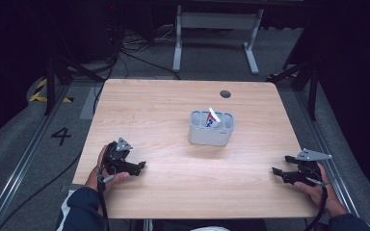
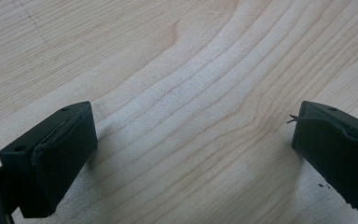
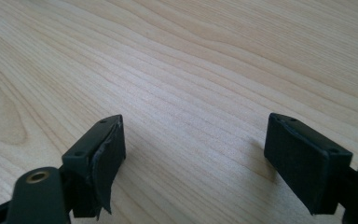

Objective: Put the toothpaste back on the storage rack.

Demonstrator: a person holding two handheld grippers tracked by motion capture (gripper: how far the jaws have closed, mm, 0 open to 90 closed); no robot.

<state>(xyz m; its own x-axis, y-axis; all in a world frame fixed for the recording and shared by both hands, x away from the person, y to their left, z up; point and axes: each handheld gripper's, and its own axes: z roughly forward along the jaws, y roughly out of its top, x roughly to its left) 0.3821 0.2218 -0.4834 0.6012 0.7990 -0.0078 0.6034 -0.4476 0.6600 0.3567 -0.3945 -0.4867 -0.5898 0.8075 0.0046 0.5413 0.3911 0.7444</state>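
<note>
A grey holder (image 1: 211, 135) with several open compartments stands a little right of the middle of the wooden table (image 1: 164, 106). A white packet with red and blue print (image 1: 212, 118) sticks up out of it, tilted. My left gripper (image 1: 139, 167) rests near the table's front left, held in a hand, its jaws pointing right. In the left gripper view that gripper (image 2: 191, 135) is open with bare wood between its jaws. My right gripper (image 1: 280, 164) sits at the front right edge, pointing left. The right gripper view shows it (image 3: 196, 140) open over bare wood.
A dark round hole (image 1: 225, 94) marks the table's far right part. Beyond the table stands a white metal frame (image 1: 217, 29) on grey floor with cables. Black stands flank both sides. A "4" (image 1: 60, 135) is marked on the floor at left.
</note>
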